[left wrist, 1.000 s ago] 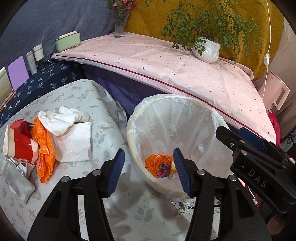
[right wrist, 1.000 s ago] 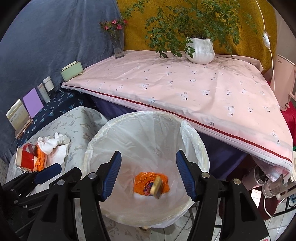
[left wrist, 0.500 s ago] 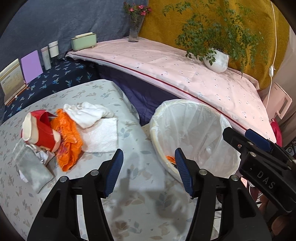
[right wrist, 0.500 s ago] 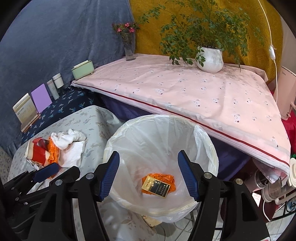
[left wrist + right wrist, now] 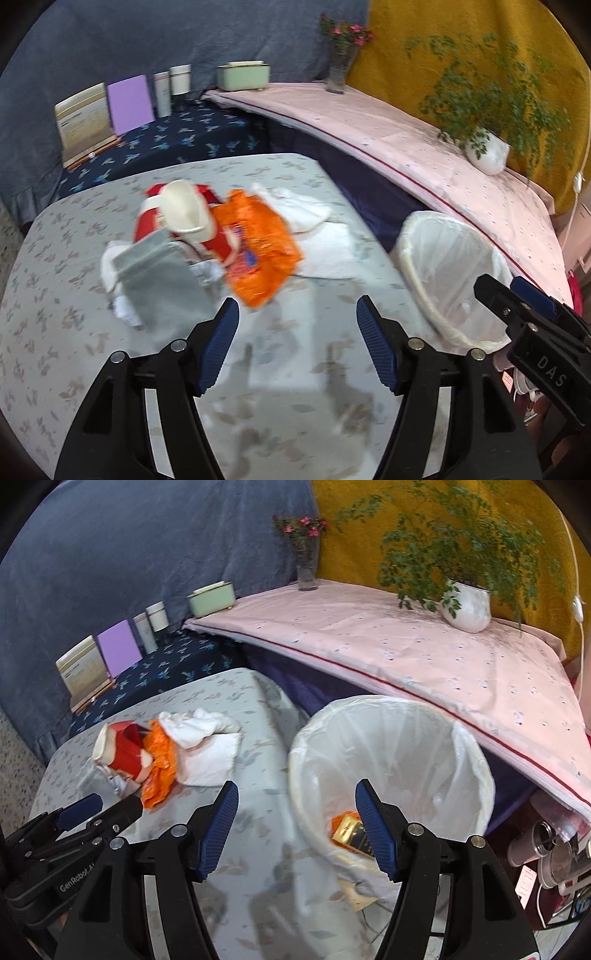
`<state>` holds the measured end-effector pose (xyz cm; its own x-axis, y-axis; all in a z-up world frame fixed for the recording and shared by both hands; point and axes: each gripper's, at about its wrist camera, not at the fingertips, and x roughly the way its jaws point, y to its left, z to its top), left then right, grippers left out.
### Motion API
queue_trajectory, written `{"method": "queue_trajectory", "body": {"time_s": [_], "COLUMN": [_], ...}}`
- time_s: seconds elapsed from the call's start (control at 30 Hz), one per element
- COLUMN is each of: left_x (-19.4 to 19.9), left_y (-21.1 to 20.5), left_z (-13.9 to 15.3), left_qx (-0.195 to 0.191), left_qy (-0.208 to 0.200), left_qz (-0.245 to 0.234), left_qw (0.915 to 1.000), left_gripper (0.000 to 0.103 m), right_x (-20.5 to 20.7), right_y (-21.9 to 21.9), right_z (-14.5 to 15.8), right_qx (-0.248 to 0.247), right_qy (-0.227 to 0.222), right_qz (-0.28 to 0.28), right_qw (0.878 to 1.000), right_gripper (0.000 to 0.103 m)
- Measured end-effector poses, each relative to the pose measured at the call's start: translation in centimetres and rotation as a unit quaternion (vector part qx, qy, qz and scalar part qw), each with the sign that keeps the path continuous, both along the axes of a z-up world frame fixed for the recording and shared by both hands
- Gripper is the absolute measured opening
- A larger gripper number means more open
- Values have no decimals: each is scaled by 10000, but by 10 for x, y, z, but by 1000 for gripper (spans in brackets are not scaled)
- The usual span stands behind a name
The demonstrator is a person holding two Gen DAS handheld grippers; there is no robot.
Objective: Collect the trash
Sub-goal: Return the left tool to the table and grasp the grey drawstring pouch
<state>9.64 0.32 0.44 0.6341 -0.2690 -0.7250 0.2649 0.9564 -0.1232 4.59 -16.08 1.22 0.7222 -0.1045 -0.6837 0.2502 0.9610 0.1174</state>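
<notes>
Ahead of my left gripper [image 5: 297, 325], on the worktop [image 5: 55, 266], the remaining trash sits in one tight heap. I read both tools as released and empty. The left jaws have just been opening with nothing between them, and the right gripper [image 5: 296, 808] stands parted over the worktop edge, likewise bare.

Risks, as I judge them:
- The heap is interleaved. The orange wrapper [image 5: 258, 251] overlaps the red paper cup [image 5: 177, 218] and touches the white tissues [image 5: 317, 229] on its far right. A pinch on the wrapper could drag a neighbour along and drop it short of the bin.
- The cup lies on its side, mouth toward me. A glancing finger could roll it away across the worktop.
- The grey foil pouch [image 5: 159, 280] lies flat, so a shallow approach may slide over it without catching it.
- The left view is blurred, so I treat my read of edges as uncertain.
- The lined waste bin [image 5: 391, 760] stands just off the worktop's right edge, and the right gripper's right finger overlaps its rim in view. A careless swing could knock it.

Position: the wrapper's near tip lies just beyond the left gripper, slightly left of centre. Cup and pouch are further left, tissues ahead and right. The bin already holds an orange wrapper and a dark gold-printed packet [image 5: 351, 834].
</notes>
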Motion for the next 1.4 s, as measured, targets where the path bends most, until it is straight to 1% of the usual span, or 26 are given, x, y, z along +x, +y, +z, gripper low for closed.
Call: {"method": "queue_trajectory", "body": {"time_s": [0.27, 0.37, 0.73, 0.97, 1.2, 1.4], "left_x": [1, 2, 12, 24, 46, 65], "left_y": [60, 82, 130, 138, 130, 122], "left_z": [-6, -9, -20, -24, -32, -36], "left_qx": [21, -5, -175, -256, -334, -399], "left_qy": [60, 106, 261, 295, 355, 387], "left_qz": [611, 810, 1235, 1205, 946, 767], "left_qw": [9981, 9967, 9919, 9919, 9943, 9955], "left_gripper": [63, 63, 64, 64, 63, 50], "right_x": [10, 14, 31, 46, 60, 70], "right_y": [48, 61, 99, 113, 118, 119], "right_z": [-6, -9, -19, -22, -27, -31], "right_qx": [7, 9, 24, 34, 43, 63], "right_qy": [105, 151, 318, 369, 422, 468], "right_qz": [468, 595, 919, 1023, 1037, 1008], "right_qw": [9988, 9981, 9953, 9941, 9937, 9938], "right_gripper": [64, 64, 64, 64, 64, 64]}}
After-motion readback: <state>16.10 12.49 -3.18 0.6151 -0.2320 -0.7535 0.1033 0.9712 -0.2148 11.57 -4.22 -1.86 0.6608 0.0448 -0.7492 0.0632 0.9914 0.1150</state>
